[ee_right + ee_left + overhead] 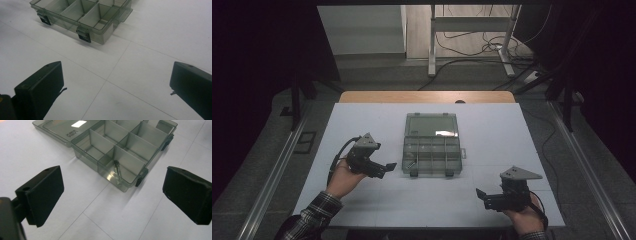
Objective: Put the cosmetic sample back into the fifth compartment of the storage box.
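Observation:
A smoky clear plastic organizer box point(432, 155) lies open at the table's middle, its lid point(432, 125) folded flat toward the far side. In the left gripper view the box point(125, 147) shows several compartments, and a small metal screw point(117, 168) rests in the nearest corner one. My left gripper point(384, 169) hovers just left of the box, open and empty point(112, 195). Near the front right of the table my right gripper point(482, 197) is held open with nothing between its jaws point(117, 87). Two black latches point(83, 37) show on the box front point(82, 17).
The white table top point(492, 135) has a wooden strip point(427, 96) along its far edge. Beyond it stand a desk frame point(472, 30) and floor cables point(492, 50). Metal rails point(272, 175) run along both sides of the table.

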The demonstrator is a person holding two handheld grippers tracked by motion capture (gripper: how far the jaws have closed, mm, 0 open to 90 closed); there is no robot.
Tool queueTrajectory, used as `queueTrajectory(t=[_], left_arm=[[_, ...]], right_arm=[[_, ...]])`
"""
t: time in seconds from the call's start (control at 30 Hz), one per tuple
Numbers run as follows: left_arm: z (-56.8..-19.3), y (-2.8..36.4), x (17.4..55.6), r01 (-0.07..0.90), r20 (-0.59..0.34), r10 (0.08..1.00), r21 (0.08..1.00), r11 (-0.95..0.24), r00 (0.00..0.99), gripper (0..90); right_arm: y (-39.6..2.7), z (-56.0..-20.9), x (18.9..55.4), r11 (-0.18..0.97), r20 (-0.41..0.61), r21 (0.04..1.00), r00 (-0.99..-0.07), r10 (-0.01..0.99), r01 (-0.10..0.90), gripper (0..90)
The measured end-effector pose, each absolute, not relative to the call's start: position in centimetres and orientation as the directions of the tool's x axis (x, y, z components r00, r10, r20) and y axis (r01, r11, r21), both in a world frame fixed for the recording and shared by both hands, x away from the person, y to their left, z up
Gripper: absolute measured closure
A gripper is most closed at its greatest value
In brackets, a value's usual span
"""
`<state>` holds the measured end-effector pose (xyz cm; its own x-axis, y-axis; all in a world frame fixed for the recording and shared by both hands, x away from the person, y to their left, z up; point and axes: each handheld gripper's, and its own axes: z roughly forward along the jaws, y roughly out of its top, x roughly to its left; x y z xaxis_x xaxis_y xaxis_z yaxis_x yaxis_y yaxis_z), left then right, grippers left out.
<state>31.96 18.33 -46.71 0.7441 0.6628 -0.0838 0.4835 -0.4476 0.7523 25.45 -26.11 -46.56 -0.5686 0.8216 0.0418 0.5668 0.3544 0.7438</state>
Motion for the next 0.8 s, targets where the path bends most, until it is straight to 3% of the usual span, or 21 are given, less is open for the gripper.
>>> queueTrajectory(t=[0.8], left_arm=[[-46.7,20.8,29.8,0.49,-0.108,0.685,0.778,-0.393,0.72,4.6]], right_arm=[[-26.1,-46.5,25.4,0.351,0.039,0.746,-0.564,0.825,0.566,0.0]])
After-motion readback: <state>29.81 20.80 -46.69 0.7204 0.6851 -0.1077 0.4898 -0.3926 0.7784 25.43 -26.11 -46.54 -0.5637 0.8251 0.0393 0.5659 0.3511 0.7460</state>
